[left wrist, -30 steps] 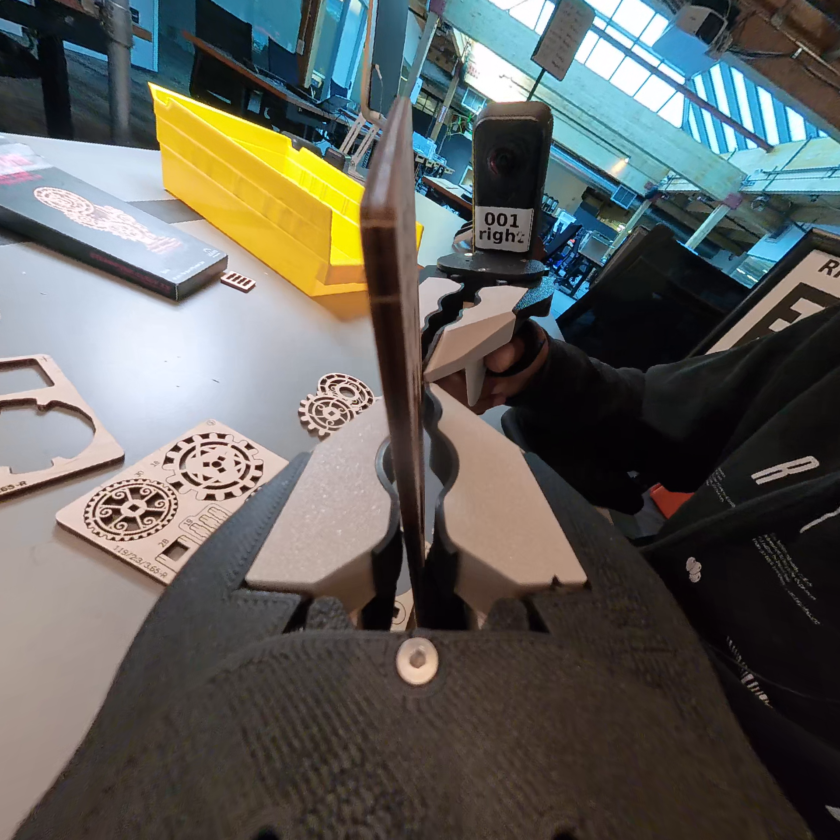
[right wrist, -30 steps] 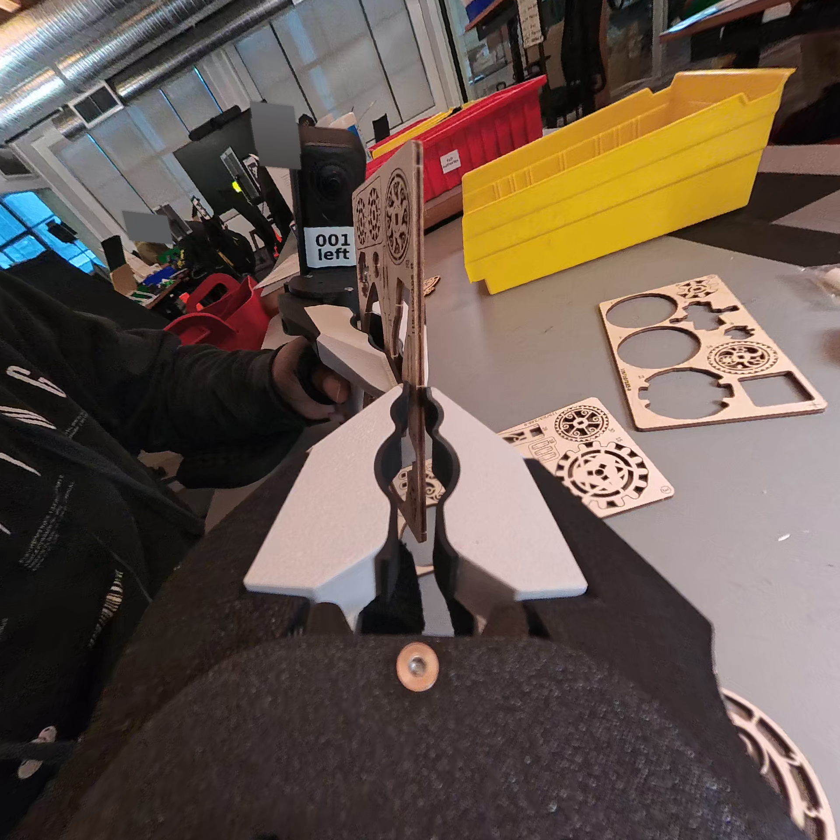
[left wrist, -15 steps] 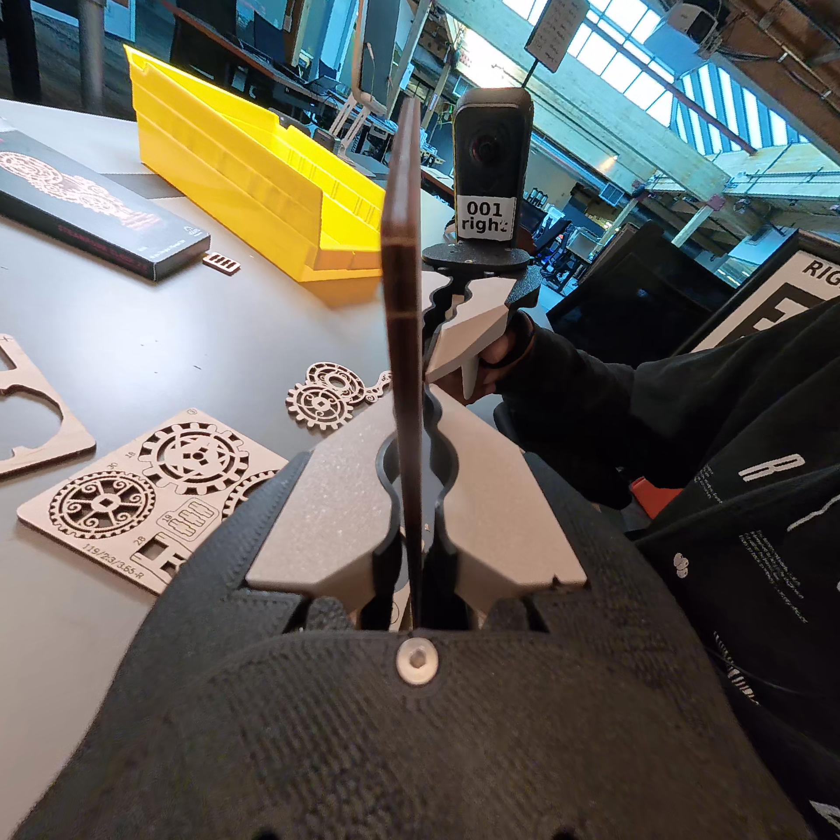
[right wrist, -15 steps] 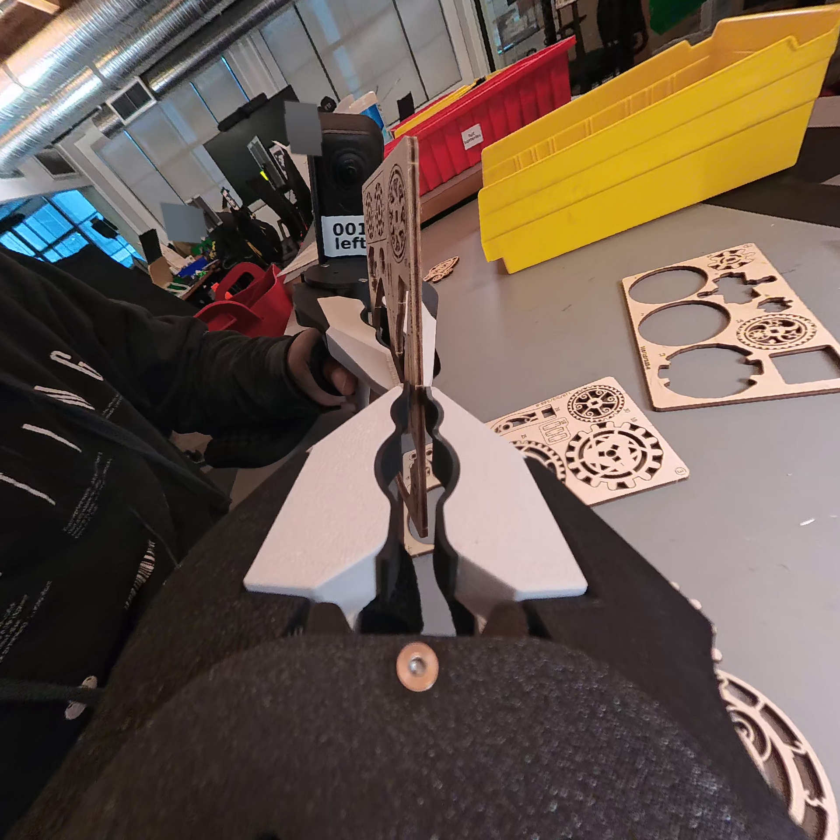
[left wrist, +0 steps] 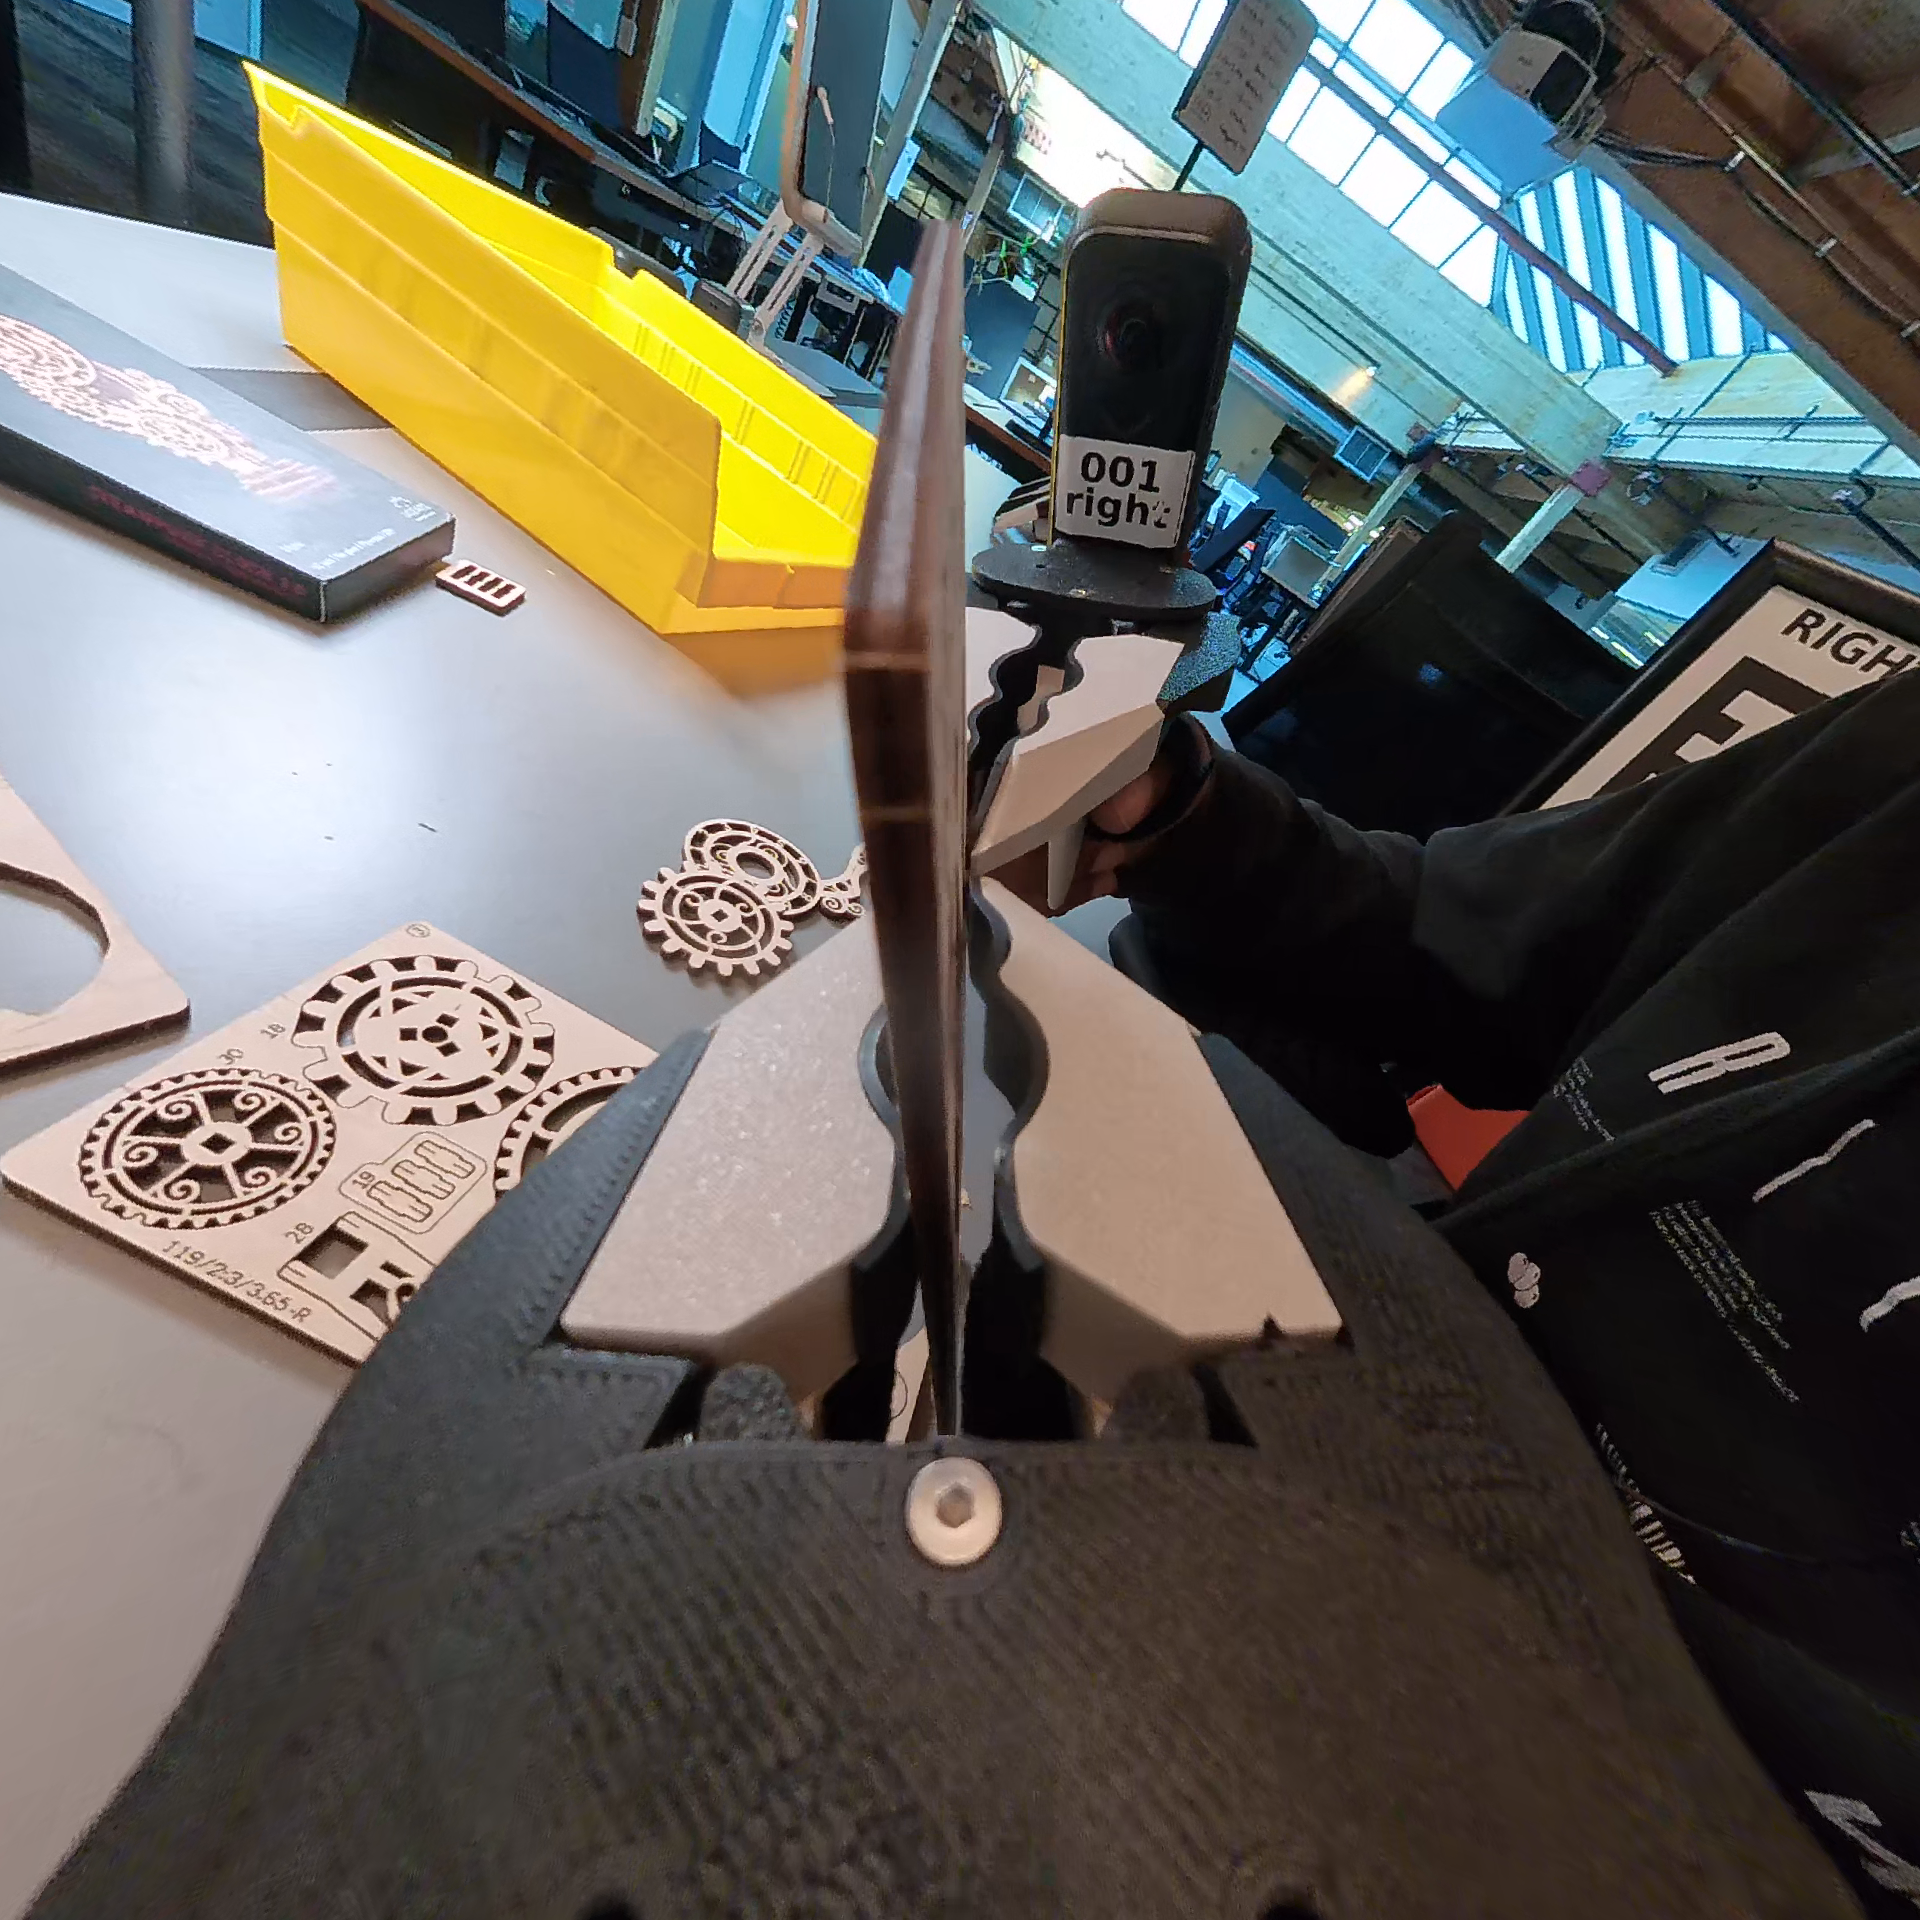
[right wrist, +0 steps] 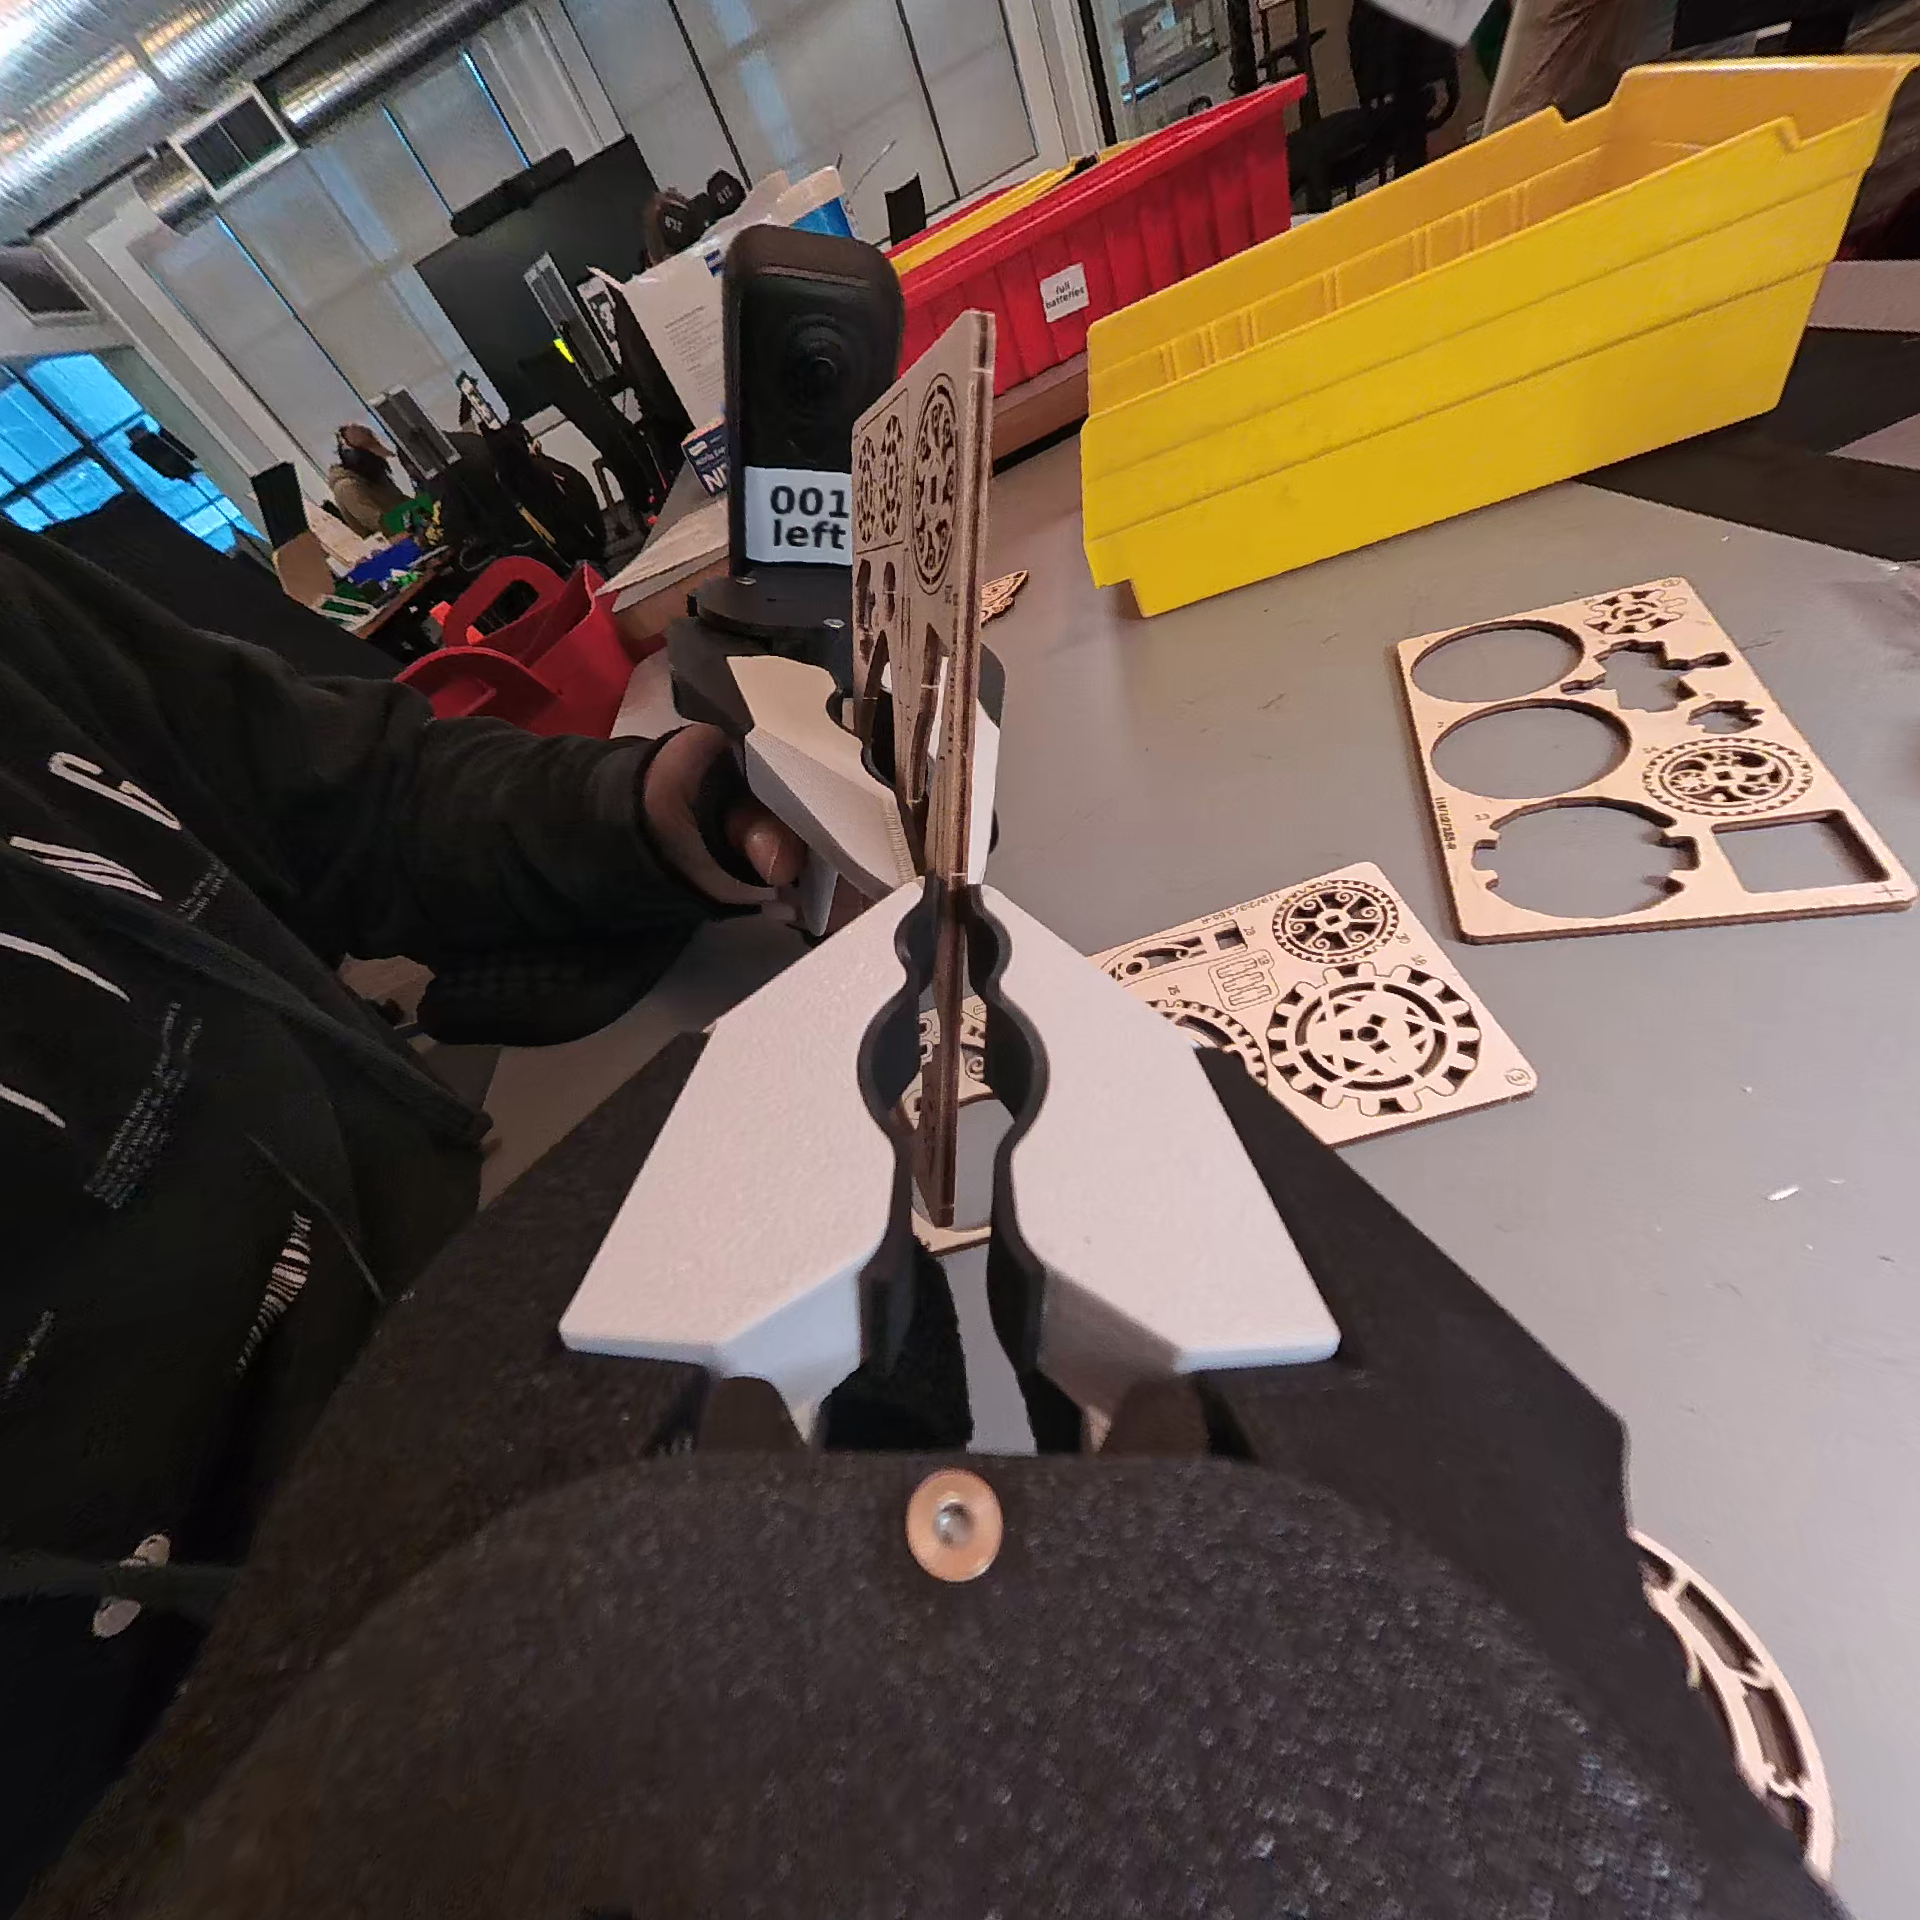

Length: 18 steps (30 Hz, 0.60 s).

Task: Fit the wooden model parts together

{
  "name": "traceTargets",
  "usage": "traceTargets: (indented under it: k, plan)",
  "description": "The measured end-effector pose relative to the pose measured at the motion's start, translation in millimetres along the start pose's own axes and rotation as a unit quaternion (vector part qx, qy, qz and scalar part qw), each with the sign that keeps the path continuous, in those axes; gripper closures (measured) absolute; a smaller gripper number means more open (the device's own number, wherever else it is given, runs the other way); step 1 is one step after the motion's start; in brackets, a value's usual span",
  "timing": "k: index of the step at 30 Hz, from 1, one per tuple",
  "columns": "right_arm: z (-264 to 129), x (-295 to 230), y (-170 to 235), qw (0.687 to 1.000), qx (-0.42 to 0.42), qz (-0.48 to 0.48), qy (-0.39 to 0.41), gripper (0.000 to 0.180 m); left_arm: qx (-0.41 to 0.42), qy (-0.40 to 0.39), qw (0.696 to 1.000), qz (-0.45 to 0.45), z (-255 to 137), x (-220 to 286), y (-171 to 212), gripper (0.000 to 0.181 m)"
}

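Plywood sheet (left wrist: 906, 727): thin laser-cut wooden panel, held on edge above the table, roughly upright, tilted a little; gear and slot cut-outs show on its face in the right wrist view (right wrist: 925, 540).
Left gripper (left wrist: 940, 997): clenched on the sheet's lower edge; sheet runs down between both pads to the gripper's base.
Right gripper (right wrist: 948, 935): clamped on the same sheet from the opposite side; pads pinch it near the tips.
Pair: the two grippers face each other, tips close together, sheet between them.
Hands: dark-sleeved hand on each handle; right hand (left wrist: 1122, 821), left hand (right wrist: 727, 821).
Table (left wrist: 364, 758): grey, flat.
Gear sheet (left wrist: 312, 1122): square wooden panel, gears uncut, flat on the table just beside the left gripper.
Loose gears (left wrist: 727, 894): two meshed wooden gears lying on the table beyond that panel.
Spent frame (right wrist: 1631, 758): wooden panel with round holes, flat, farther out.
Yellow bin (left wrist: 540, 384): at the far table edge.
Black box (left wrist: 197, 457): flat, near the bin.
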State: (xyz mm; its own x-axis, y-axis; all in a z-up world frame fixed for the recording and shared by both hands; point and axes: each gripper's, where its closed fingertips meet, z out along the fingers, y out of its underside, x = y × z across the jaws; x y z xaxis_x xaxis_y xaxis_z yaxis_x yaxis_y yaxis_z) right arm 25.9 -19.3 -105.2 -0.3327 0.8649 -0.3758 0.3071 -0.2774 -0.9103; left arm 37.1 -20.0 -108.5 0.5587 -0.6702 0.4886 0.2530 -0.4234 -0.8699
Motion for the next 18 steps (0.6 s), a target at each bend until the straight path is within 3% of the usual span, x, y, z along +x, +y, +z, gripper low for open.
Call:
traceTargets:
  k: [18]
  plan:
    - [-0.2, -9.2, 6.1, 0.998, -0.011, 0.037, -0.053, 0.179, -0.037, 0.036, 0.999, 0.004, -2.8, 7.1, 8.2, 0.178]
